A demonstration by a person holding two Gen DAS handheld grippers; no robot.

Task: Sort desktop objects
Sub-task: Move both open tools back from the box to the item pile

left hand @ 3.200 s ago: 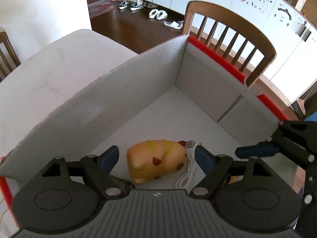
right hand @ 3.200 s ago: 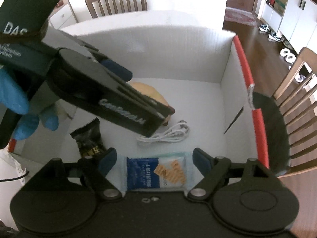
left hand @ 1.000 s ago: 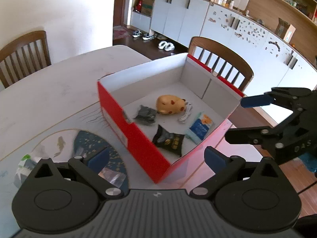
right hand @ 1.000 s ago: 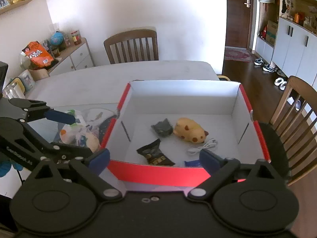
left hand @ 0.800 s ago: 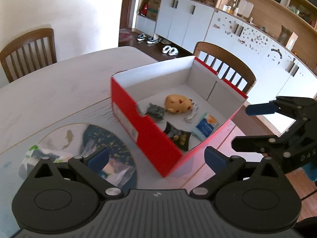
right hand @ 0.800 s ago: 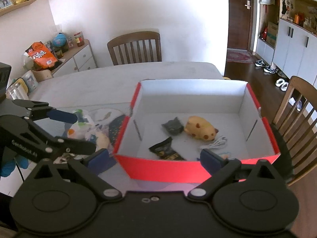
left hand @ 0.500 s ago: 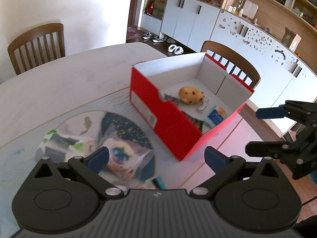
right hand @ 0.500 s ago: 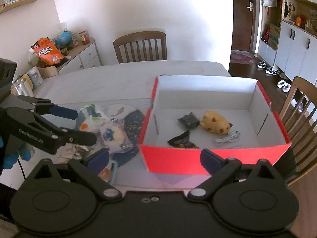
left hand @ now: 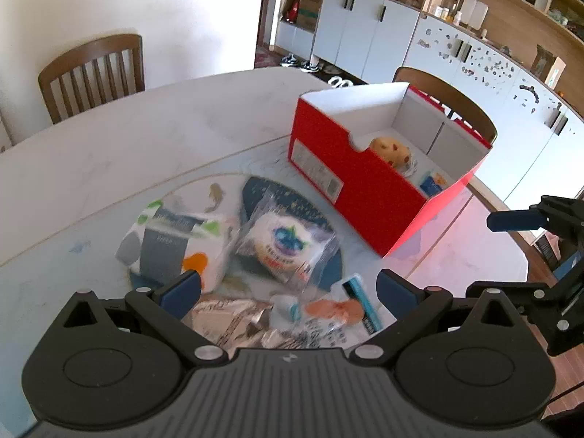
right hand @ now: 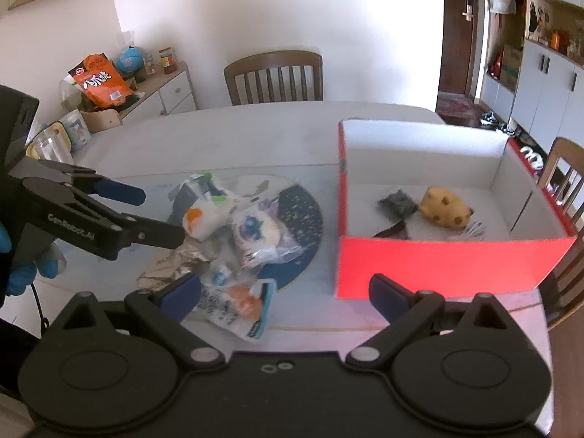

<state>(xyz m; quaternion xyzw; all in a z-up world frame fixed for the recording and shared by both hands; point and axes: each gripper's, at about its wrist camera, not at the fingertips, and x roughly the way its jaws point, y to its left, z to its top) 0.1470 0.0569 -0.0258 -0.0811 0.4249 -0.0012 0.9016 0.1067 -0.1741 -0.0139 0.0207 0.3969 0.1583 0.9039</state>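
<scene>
A red box [right hand: 434, 262] with white inside stands on the right of the table; it also shows in the left wrist view [left hand: 350, 179]. It holds a yellow spotted toy [right hand: 443, 211], a dark packet [right hand: 397, 202] and a white cable [right hand: 474, 228]. Left of it lies a pile of packets: a blueberry pastry bag [left hand: 284, 242], a white tissue pack [left hand: 171, 241], a foil wrapper [left hand: 226, 319] and a white-orange packet [right hand: 241, 308]. My left gripper [left hand: 288, 286] is open, just above the pile. My right gripper [right hand: 284, 292] is open, above the table's near edge.
Wooden chairs stand at the far side [right hand: 273, 76] and behind the box [left hand: 445, 98]. A sideboard [right hand: 146, 91] with an orange snack bag is at back left. White cabinets [left hand: 383, 33] line the far wall. The table edge [left hand: 511, 226] runs close to the box.
Both grippers have pulled back out of the box and swung left toward the pile of packets. Both stay open and empty.
</scene>
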